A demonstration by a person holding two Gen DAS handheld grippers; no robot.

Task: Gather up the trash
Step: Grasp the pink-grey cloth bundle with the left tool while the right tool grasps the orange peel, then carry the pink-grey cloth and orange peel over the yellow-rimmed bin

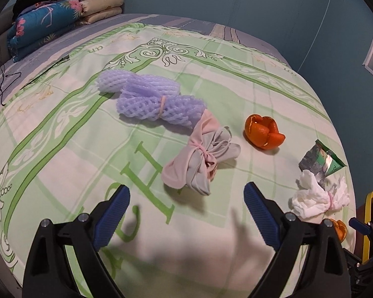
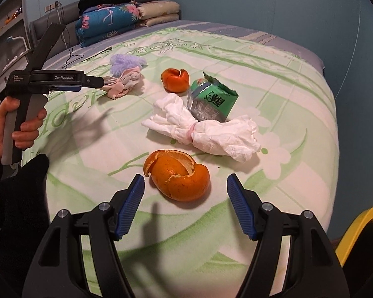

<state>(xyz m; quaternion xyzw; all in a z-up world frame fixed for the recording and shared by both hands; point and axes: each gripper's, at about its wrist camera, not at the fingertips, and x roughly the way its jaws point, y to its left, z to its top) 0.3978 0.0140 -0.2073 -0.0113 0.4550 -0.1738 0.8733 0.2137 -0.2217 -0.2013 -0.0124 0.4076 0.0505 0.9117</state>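
Peel (image 2: pixel 177 175): on the bed (image 2: pixel 298 79), just in front of the tissue (image 2: pixel 206 130); light, brittle; take it across the curled shell.
Right gripper (image 2: pixel 185 204): jaws wide, empty, flanking the peel.
Left gripper (image 1: pixel 186 217): jaws wide, empty.

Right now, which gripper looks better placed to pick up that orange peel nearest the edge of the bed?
The right gripper, probably. Its open fingers already frame the near orange peel, which lies just ahead of them. The left gripper is open too, but faces the knotted pink-grey cloth further left.
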